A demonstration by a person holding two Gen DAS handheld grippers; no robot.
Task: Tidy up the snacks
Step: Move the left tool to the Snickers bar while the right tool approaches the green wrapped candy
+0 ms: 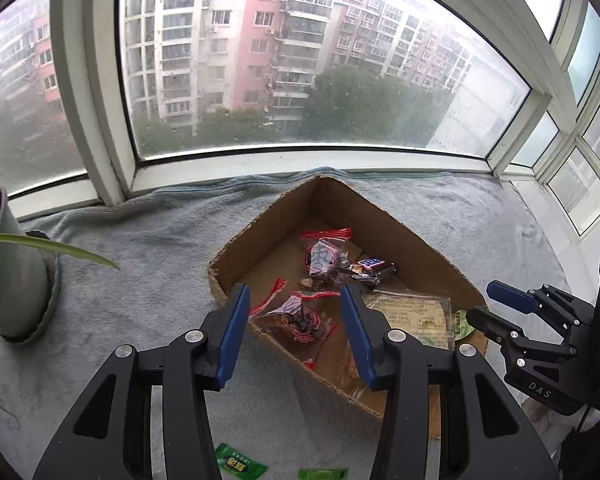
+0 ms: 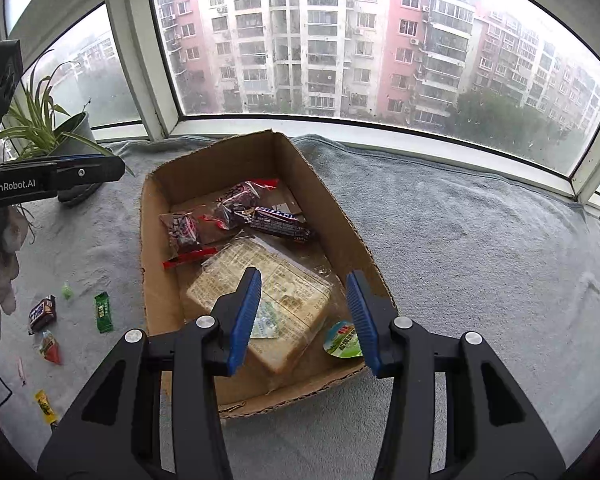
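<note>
An open cardboard box (image 1: 260,236) (image 2: 340,216) sits on a grey towel. It holds two red-trimmed clear snack bags (image 1: 300,318) (image 2: 184,230), a dark chocolate bar (image 1: 370,268) (image 2: 280,222), a flat clear-wrapped pack (image 1: 416,312) (image 2: 276,284) and a green-lidded jelly cup (image 2: 342,340). My left gripper (image 1: 294,304) is open and empty above the box's near corner. My right gripper (image 2: 304,292) is open and empty above the flat pack; it also shows at the right of the left wrist view (image 1: 488,302).
Loose snacks lie on the towel left of the box: a green packet (image 2: 103,312), a small chocolate bar (image 2: 42,314), a red-tipped packet (image 2: 51,347), a yellow packet (image 2: 45,406). Green packets (image 1: 236,462) lie under my left gripper. A potted plant (image 1: 8,264) (image 2: 60,128) stands at the left, windows behind.
</note>
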